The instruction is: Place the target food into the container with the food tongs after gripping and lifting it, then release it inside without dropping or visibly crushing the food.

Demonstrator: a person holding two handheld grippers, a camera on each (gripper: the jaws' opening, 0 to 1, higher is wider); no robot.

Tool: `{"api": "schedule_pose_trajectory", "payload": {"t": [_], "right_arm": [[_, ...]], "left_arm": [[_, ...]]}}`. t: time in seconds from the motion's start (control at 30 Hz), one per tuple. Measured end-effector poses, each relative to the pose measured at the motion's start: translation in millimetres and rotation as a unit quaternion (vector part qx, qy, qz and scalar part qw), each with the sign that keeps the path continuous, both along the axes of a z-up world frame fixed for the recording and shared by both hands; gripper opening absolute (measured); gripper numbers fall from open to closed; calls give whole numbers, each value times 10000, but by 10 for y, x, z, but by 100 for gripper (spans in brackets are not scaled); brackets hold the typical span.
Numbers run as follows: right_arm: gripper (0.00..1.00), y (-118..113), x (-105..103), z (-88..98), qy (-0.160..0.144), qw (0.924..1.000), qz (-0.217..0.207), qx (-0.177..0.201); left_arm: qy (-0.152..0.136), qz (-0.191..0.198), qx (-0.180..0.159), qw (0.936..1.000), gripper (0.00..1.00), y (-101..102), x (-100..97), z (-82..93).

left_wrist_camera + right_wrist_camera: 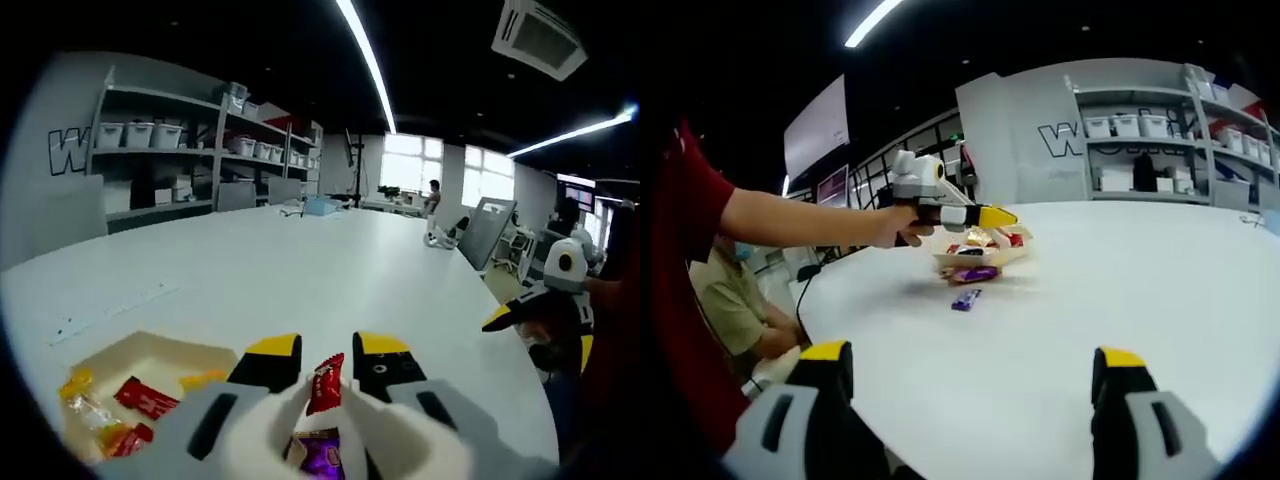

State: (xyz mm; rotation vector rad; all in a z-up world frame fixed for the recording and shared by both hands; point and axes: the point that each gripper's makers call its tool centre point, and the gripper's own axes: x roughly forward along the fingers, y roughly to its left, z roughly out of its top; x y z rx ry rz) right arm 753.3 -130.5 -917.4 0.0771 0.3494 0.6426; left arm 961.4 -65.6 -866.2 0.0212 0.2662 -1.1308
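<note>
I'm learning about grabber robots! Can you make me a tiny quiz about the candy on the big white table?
1. True or false: the left gripper holds a red candy packet between its yellow tips.
2. What is the right gripper doing? A) gripping a purple candy, B) open with nothing between its tips, C) pressing on the tray.
3. Fill in: in the right gripper view, a small purple candy lies on the white table, in front of the ____ of sweets.

Key: 1 true. 2 B. 3 tray.
</note>
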Motion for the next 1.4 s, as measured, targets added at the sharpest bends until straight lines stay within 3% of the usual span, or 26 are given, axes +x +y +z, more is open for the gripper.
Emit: {"api": "schedule_pose_trajectory", "payload": {"t": [0.17,0.3,0.43,0.6,0.73,0.93,1.4], "right_arm": [[99,17,-1,-7,4,10000,22,-8],[99,35,-11,-2,0,10000,44,-4],[99,27,-13,1,-5,10000,26,4],[99,53,-23,-3,-6,10000,58,-15],[99,55,-36,-9,10,10000,64,-19],[99,98,-35,22,-24,9999,106,-6],[99,245,-74,76,-132,9996,243,30]], "left_arm": [[-139,137,-26,9998,20,110,84,125],[-109,328,67,9994,20,267,189,83],[-263,491,124,9984,21,374,240,95],[-182,636,288,9974,28,443,276,-6],[-368,639,280,9969,28,478,240,-19],[-233,660,223,9973,29,539,171,9],[-188,326,247,9990,29,452,-259,-19]]}}
